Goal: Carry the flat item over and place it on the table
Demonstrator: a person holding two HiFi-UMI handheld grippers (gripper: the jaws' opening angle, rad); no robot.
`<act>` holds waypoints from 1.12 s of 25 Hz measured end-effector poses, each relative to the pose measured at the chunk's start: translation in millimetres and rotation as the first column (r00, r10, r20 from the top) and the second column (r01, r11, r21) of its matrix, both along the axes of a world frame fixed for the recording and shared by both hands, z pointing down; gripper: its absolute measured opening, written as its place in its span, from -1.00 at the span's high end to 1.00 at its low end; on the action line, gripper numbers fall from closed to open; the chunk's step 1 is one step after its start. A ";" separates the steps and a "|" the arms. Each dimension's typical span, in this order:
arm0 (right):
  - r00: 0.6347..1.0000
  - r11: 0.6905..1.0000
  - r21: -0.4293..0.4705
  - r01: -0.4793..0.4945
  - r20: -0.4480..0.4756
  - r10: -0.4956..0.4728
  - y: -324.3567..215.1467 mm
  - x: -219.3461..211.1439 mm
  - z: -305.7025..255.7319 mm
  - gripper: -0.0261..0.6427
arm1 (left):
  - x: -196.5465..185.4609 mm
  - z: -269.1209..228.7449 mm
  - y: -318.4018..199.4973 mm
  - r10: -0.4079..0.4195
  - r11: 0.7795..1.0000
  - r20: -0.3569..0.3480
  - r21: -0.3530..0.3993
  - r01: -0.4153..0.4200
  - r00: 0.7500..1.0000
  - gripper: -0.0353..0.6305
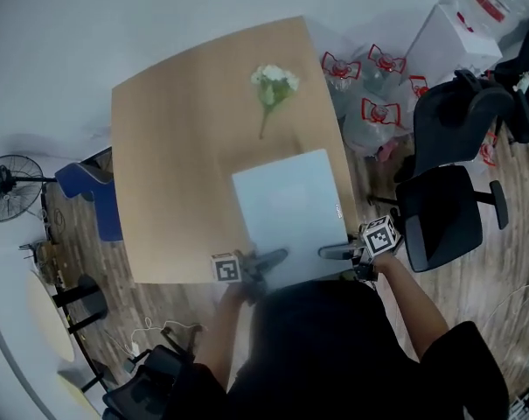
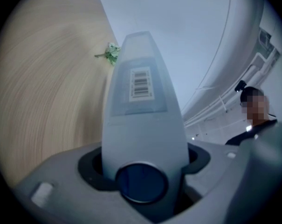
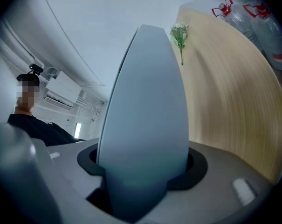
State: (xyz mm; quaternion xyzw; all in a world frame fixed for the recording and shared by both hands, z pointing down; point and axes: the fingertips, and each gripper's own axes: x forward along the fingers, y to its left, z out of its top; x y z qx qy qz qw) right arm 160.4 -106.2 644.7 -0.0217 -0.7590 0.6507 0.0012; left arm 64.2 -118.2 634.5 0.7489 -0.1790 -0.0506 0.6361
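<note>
My left gripper (image 1: 266,259), right gripper (image 1: 336,252): both jaws clamped on near edge of one laptop (image 1: 288,210), flat, smooth, pale grey, at near-right corner of wood-grain surface (image 1: 177,156). One white flower sprig (image 1: 274,83) near far edge.

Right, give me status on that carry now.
Left claw and right claw both shut on the flat item, near edge. Item over the table, near right corner; touchdown unclear. Flower sprig farther along, apart.
</note>
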 end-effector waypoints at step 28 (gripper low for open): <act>0.992 0.991 -0.107 -0.082 -0.104 0.071 -1.3 8.3 92.9 -0.06 | 3.3 117.1 -10.3 -0.057 0.982 0.064 -0.176 0.068 0.996 -0.37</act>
